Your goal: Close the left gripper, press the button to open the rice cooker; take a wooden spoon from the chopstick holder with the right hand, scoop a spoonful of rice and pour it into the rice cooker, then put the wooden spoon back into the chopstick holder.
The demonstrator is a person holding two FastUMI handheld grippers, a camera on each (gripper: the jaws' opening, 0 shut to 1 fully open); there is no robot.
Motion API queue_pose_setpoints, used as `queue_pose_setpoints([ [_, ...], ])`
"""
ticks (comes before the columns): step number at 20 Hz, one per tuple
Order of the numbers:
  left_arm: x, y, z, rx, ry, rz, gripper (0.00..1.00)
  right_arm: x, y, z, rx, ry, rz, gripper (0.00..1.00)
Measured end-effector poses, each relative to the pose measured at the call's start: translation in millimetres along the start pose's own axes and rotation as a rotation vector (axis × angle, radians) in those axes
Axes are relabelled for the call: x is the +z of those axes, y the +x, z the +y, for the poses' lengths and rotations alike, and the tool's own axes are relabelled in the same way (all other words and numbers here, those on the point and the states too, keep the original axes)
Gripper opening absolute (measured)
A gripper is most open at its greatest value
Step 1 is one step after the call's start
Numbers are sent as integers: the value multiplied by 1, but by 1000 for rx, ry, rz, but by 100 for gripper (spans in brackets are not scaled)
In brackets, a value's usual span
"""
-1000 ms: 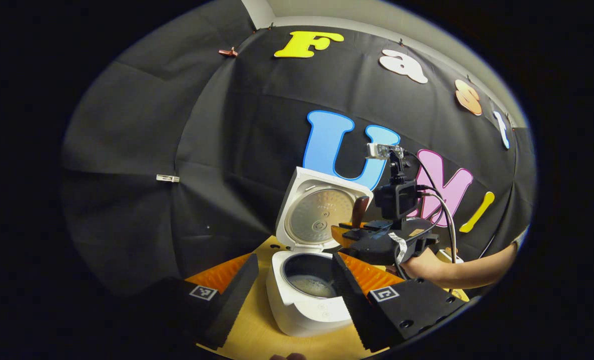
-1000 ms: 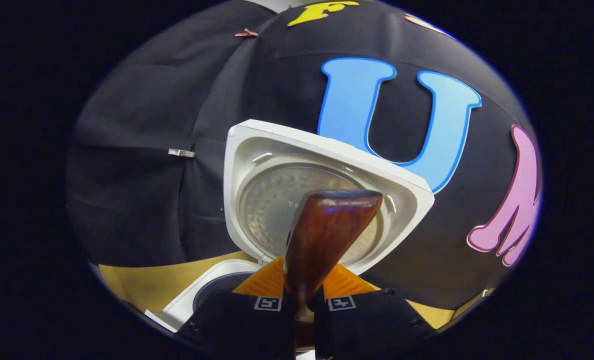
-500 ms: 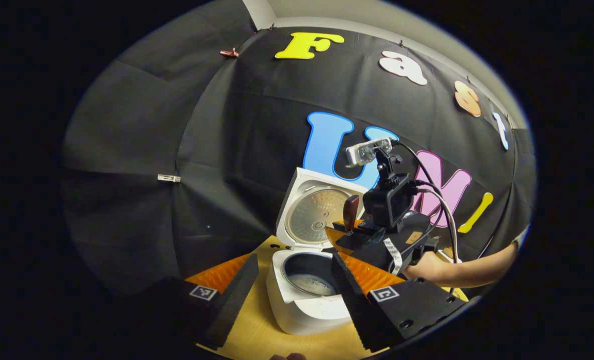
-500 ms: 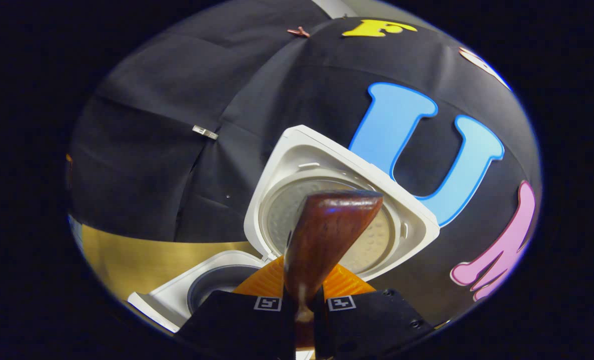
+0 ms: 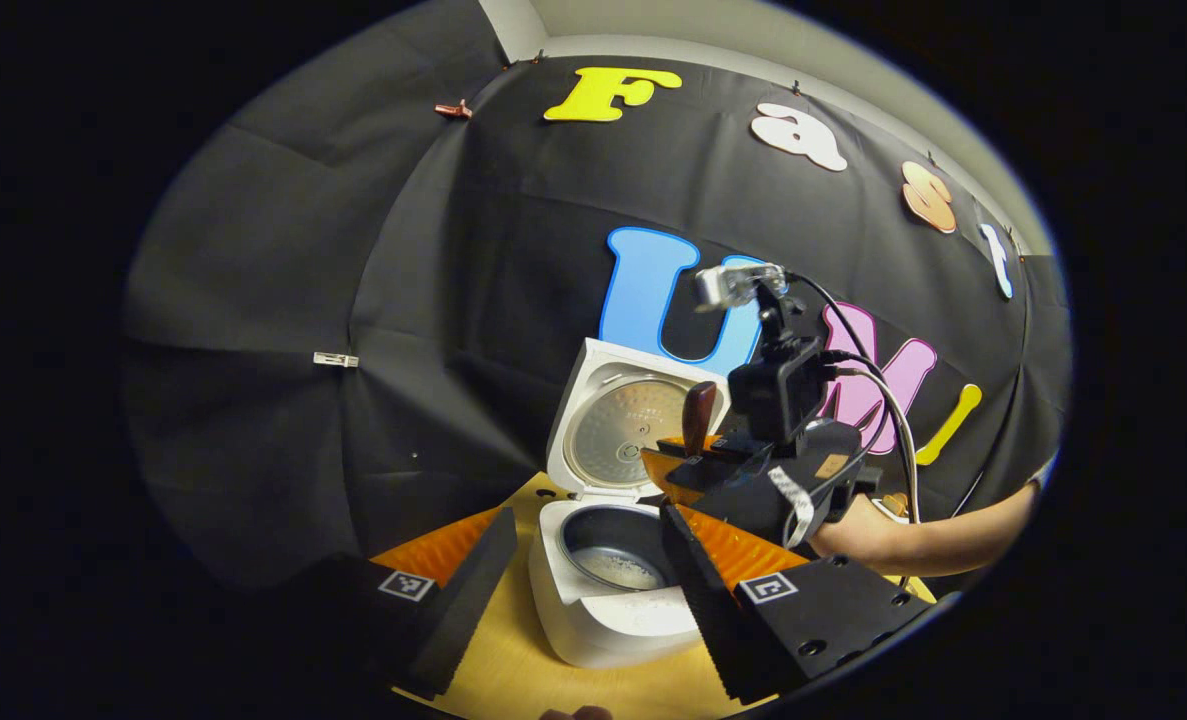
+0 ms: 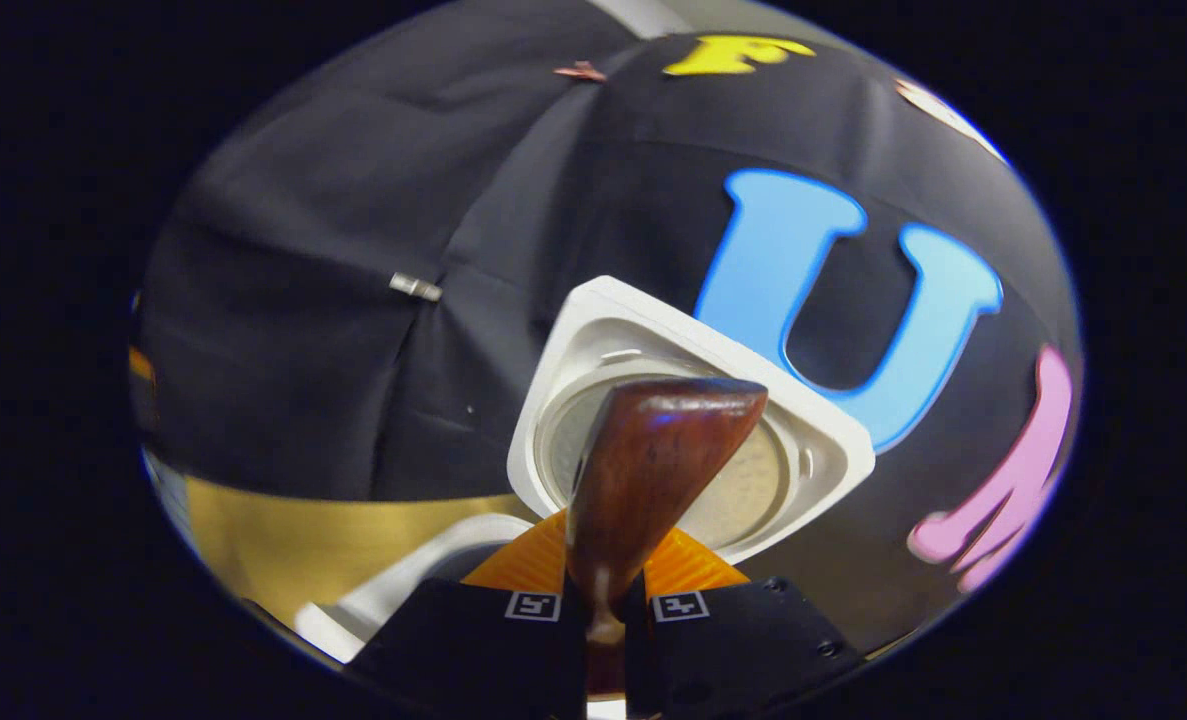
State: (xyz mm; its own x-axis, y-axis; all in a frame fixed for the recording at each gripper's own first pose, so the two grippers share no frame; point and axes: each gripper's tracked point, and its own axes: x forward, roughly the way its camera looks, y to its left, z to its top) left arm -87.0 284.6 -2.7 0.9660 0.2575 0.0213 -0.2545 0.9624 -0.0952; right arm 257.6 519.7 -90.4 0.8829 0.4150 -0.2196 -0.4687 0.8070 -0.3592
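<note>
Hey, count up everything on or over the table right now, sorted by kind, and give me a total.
Rice cookers: 1, the white rice cooker, lid up.
Wooden spoons: 1, the wooden spoon, held between the right gripper's jaws.
Grippers: 2, the left gripper and the right gripper.
Total: 4.

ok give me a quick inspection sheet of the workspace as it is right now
surface: wooden tabletop, bare beside the cooker.
job's things: white rice cooker, lid up, some rice in the inner pot; wooden spoon held bowl-up above the cooker.
clutter: nothing seen.
grippers: left gripper with jaws apart, the cooker seen between them; right gripper clamped on the spoon's handle, a hand holding it.
cables: black and white leads loop from the right gripper's camera mount.
surroundings: black cloth wall pinned with clips.
</note>
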Motion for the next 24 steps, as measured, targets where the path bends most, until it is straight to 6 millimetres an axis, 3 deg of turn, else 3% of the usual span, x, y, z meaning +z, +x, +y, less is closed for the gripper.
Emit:
queue_pose_setpoints([
  [4, 3, -1, -5, -3, 9, -7, 95, 1, -4, -25, 10, 520, 35, 18],
  [9, 4, 3, -17, -19, 20, -3, 95, 21, -35, -70, 19, 950, -59, 18],
  [14, 9, 14, -43, -57, 45, -5, 95, 13, -85, -129, -75, 1003, -122, 18],
  [20, 18, 25, -81, -116, 78, -28, 95, -19, -159, -204, -168, 1079, -179, 18],
  [24, 17, 37, -107, -139, 95, -23, 95, -57, -203, -244, -246, 1096, -197, 18],
])
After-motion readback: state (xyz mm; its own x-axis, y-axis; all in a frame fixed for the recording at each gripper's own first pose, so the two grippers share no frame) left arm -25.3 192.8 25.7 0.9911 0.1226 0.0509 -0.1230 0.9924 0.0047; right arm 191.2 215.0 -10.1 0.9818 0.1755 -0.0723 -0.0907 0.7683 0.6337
